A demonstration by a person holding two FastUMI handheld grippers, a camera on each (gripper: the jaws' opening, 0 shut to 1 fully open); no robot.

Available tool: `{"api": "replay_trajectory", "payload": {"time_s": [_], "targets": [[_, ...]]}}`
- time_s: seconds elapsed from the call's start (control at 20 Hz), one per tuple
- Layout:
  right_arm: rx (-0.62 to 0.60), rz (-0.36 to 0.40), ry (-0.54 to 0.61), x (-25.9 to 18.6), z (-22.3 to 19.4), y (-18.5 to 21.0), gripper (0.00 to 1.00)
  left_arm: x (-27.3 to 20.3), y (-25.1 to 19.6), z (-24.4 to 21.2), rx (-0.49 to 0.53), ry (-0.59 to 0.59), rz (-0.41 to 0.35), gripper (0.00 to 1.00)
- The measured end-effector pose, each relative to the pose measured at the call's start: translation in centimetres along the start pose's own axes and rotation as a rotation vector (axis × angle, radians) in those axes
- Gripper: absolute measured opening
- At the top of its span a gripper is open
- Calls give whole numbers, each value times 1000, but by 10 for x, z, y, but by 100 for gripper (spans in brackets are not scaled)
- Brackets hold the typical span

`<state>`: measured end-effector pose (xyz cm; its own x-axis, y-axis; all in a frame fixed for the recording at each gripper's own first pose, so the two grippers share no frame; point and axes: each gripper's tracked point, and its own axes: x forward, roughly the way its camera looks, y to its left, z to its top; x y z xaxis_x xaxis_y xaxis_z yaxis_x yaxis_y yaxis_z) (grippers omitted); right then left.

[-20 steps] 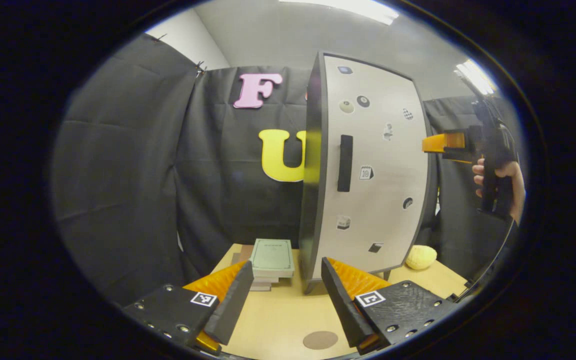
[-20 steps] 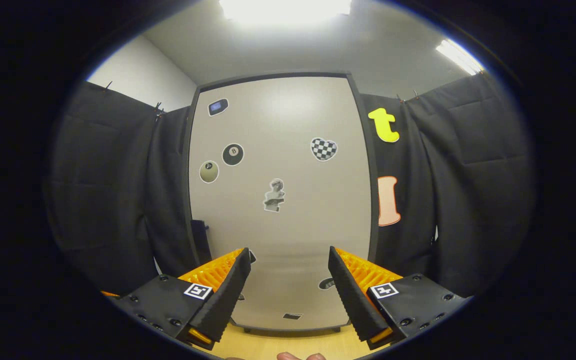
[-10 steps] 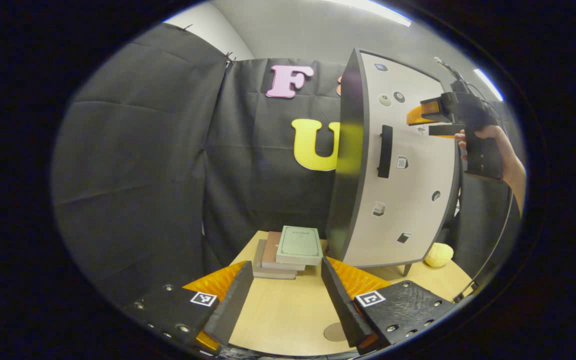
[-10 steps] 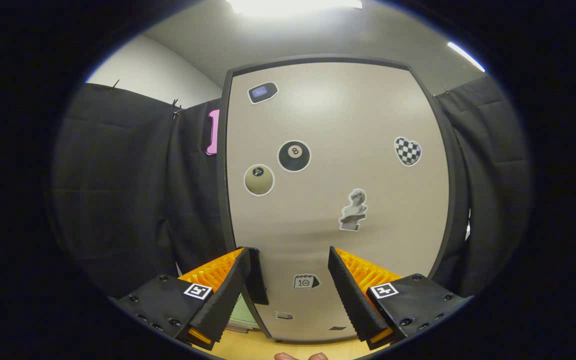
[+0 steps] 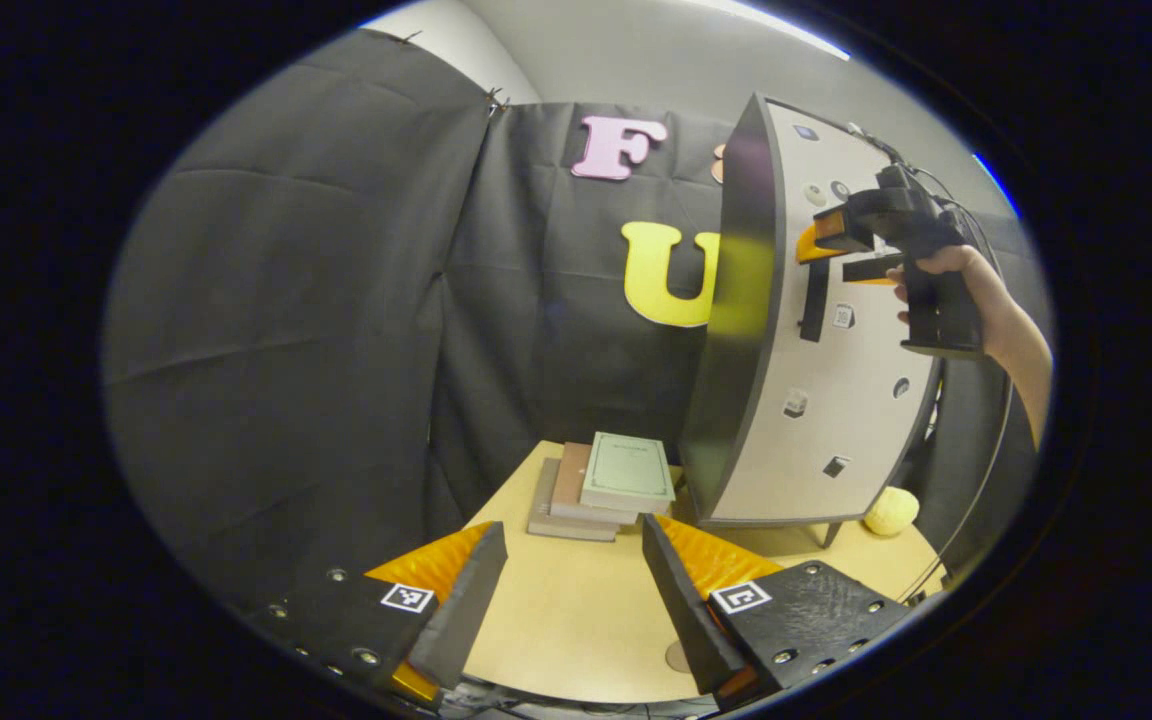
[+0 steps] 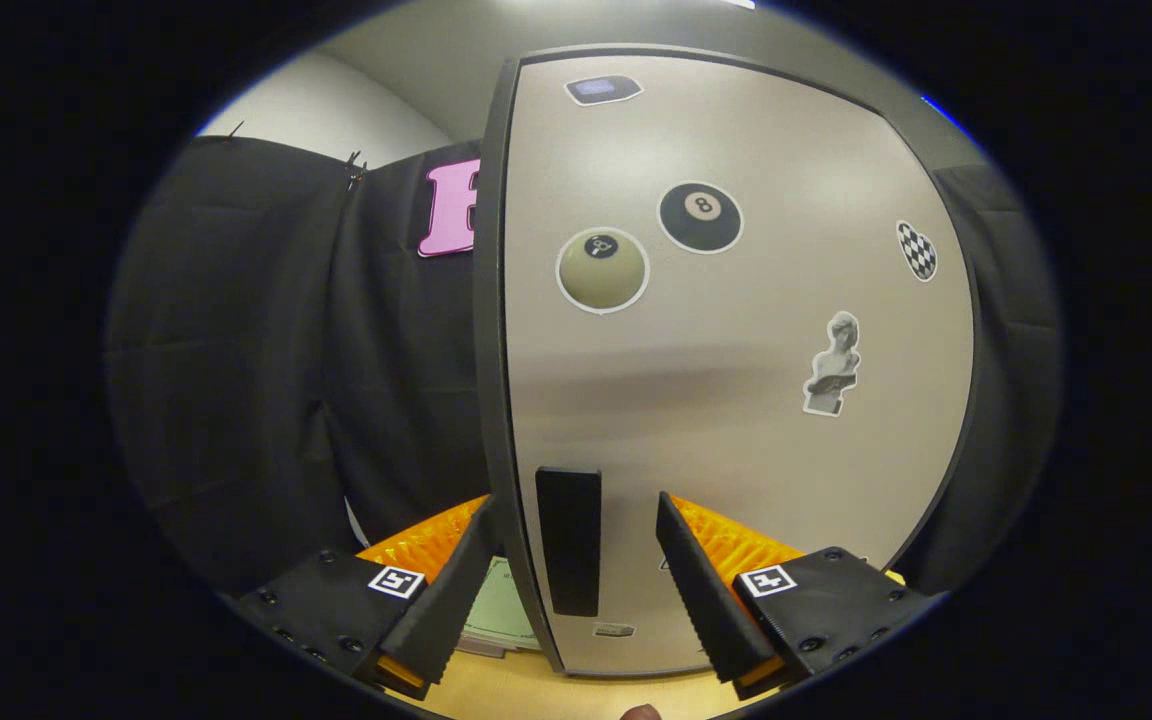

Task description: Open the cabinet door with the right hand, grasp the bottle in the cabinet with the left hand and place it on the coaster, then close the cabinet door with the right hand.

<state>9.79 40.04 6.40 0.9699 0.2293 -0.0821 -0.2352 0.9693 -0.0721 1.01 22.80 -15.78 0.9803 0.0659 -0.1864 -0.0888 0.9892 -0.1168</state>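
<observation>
The cabinet door (image 6: 736, 400) stands shut, a tall pale panel with a dark frame, its long axis running top to bottom through the centre and right of the right gripper view. Its handle (image 6: 568, 540), a dark upright bar, sits at the lower centre near the door's left edge, long axis vertical too. The right gripper (image 6: 571, 580) is spread wide, one finger on each side of that handle, neither pressing it. Stickers dot the door: a black eight ball (image 6: 700, 216) and a pale ball (image 6: 602, 269) up top, a checkered heart (image 6: 917, 250) at the right.

Over in the left gripper view, the cabinet (image 5: 806, 340) rises at the right of the frame, seen at an angle, door facing right. A hand (image 5: 946, 275) holds the right gripper (image 5: 821, 245) up at the handle (image 5: 814, 300), upper right. The left gripper (image 5: 571, 600) hangs wide apart and empty at the bottom, above the table (image 5: 576, 630). A stack of books (image 5: 606, 485) lies at centre beside the cabinet's foot, a yellow ball (image 5: 891, 511) at the lower right, and the coaster (image 5: 676, 657) peeks out by the gripper's right-hand finger.
</observation>
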Motion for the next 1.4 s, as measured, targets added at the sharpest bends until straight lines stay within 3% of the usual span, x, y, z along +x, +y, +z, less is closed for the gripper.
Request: {"api": "replay_trajectory", "payload": {"time_s": [0.05, 0.15, 0.2, 0.25, 0.3, 0.4, 0.55, 0.6, 0.65, 0.7, 0.85, 0.9, 1.05, 1.1, 1.4], "targets": [[-4, -10, 10, 4, -3, 0, 90, 0, 4, -2, -6, 5, 5, 85], [-1, -21, 22, 10, -7, 1, 71, 0, 5, -3, -14, 9, 17, 85], [8, -25, 30, 13, -9, 1, 74, 0, 8, -7, -17, 12, 20, 84], [22, -38, 40, 14, -11, -2, 70, -1, 9, -8, -18, 13, 23, 84], [39, -41, 51, 19, -13, -2, 56, -3, 13, -10, -18, 13, 26, 84], [71, -34, 74, 23, -18, 0, 43, -7, 15, -12, -17, 15, 26, 83], [105, -35, 87, 20, -20, 1, 47, -6, 13, -15, -7, 18, 23, 83], [108, -35, 83, 26, -19, 1, 39, -7, 11, -16, -3, 20, 20, 83], [92, -33, 80, 24, -19, 1, 39, -7, 9, -15, 1, 19, 18, 83], [76, -35, 78, 23, -19, 0, 32, -9, 7, -14, 3, 18, 15, 85], [72, -25, 64, 25, -20, 1, 30, -11, -2, -12, 2, 14, -3, 85], [74, -12, 62, 22, -19, 2, 22, -13, -6, -14, 6, 15, -9, 83], [53, 20, 67, 22, -21, 3, 15, -15, -17, -15, 15, 22, -31, 85], [37, 32, 75, 22, -20, 3, 7, -16, -23, -17, 19, 27, -41, 83], [32, 106, 74, 5, -23, 3, 11, -18, -41, -6, 38, 8, -55, 83]]}}
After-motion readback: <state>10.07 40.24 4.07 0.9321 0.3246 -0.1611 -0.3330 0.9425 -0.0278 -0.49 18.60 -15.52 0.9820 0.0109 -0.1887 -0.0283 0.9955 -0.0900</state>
